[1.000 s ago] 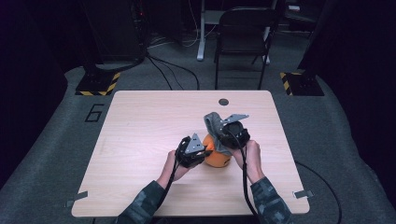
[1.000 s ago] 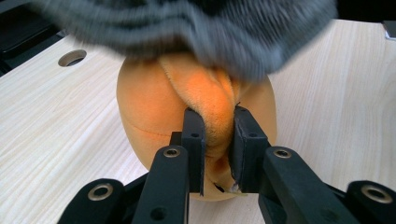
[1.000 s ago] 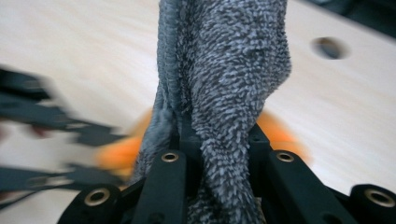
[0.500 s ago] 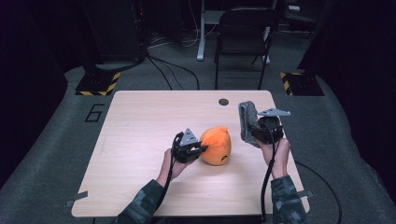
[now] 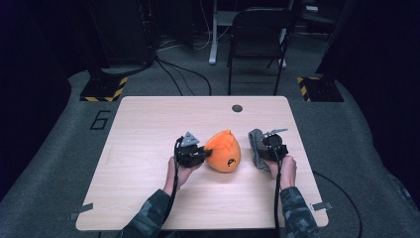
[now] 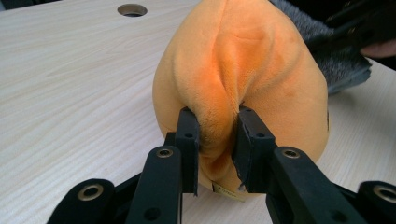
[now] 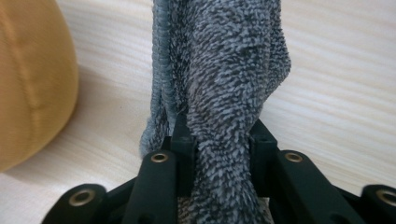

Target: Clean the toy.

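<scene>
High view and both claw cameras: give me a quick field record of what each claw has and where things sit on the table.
left claw: shut on a fold of the orange plush toy
right claw: shut on the grey towel
plush toy: resting on the wooden table, centre
grey towel: right of the toy, apart from it, lower edge at the tabletop
table hole: far edge, uncovered

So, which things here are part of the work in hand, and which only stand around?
In the work:
- plush, orange, pinched by the left gripper
- towel, grey, pinched by the right gripper
- table under both

Standing around:
- chair behind the table
- cables on the floor
- striped blocks
</scene>
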Available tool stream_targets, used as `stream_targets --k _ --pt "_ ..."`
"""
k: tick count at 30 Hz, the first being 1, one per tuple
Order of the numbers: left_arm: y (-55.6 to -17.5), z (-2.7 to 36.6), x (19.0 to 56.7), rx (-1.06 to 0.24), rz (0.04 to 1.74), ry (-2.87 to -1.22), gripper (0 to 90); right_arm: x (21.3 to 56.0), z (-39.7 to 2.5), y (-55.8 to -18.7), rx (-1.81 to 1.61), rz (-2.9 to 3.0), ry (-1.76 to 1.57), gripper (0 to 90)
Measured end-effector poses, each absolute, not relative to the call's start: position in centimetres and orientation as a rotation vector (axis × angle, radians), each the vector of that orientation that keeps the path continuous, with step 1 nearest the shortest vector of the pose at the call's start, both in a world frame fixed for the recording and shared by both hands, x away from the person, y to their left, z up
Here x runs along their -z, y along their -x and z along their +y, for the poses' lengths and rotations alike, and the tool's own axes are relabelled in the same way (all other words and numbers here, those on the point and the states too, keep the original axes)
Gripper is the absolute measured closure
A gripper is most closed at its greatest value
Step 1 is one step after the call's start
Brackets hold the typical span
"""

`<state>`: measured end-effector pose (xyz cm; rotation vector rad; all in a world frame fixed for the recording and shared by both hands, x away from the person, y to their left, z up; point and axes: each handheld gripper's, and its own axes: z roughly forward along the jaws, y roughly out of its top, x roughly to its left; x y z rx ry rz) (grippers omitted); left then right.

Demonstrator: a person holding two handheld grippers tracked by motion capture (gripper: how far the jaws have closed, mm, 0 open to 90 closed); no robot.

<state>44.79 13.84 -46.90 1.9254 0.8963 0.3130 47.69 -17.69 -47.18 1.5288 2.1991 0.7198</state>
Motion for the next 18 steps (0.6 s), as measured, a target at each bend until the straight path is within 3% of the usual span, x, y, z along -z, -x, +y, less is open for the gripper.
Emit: stream_targets --k 8,13,15,18 --pt "-45.2 14.2 47.2 -0.328 0.924 -1.905 68.9 48.4 -17.4 -48.1 -0.673 2.198 -1.549 46.5" --pt "-45.4 14.4 47.2 -0.342 0.954 -1.886 56.9 47.9 -17.6 -48.0 -0.703 2.192 -1.526 30.2" --pt "-45.5 14.5 47.1 -0.367 0.965 -1.884 51.9 47.3 -17.9 -47.8 -0.738 2.181 -1.527 17.5" --pt "-45.7 14.7 47.1 -0.386 0.973 -1.883 42.7 46.5 -18.6 -47.4 -0.794 2.166 -1.51 14.0"
